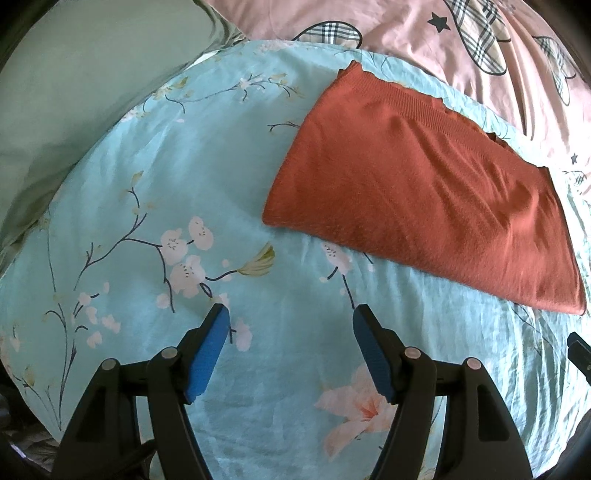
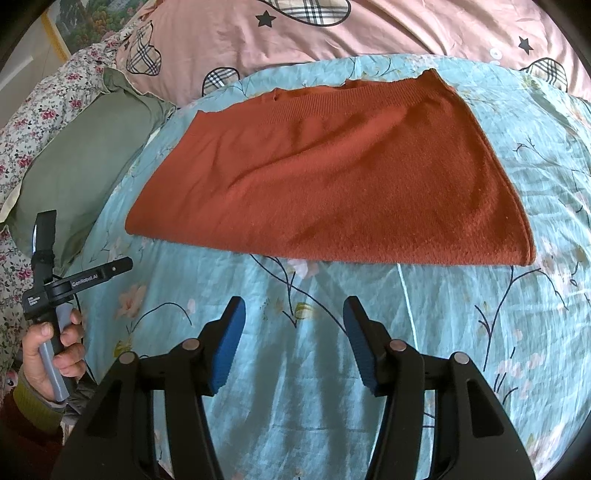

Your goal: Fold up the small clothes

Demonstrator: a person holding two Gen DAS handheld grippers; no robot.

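Note:
A rust-orange knitted garment (image 1: 424,192) lies folded flat on a light blue floral bedsheet (image 1: 207,177); it also shows in the right wrist view (image 2: 332,177), with its ribbed hem along the far edge. My left gripper (image 1: 290,314) is open and empty, hovering over the sheet to the near left of the garment. My right gripper (image 2: 293,306) is open and empty, just in front of the garment's near folded edge. In the right wrist view the left gripper's body (image 2: 70,284) shows at the far left, held by a hand.
A pink duvet with plaid hearts and stars (image 2: 332,33) lies beyond the sheet. A green pillow (image 2: 85,155) sits at the left, also seen in the left wrist view (image 1: 74,92). A floral cloth (image 2: 22,140) is further left.

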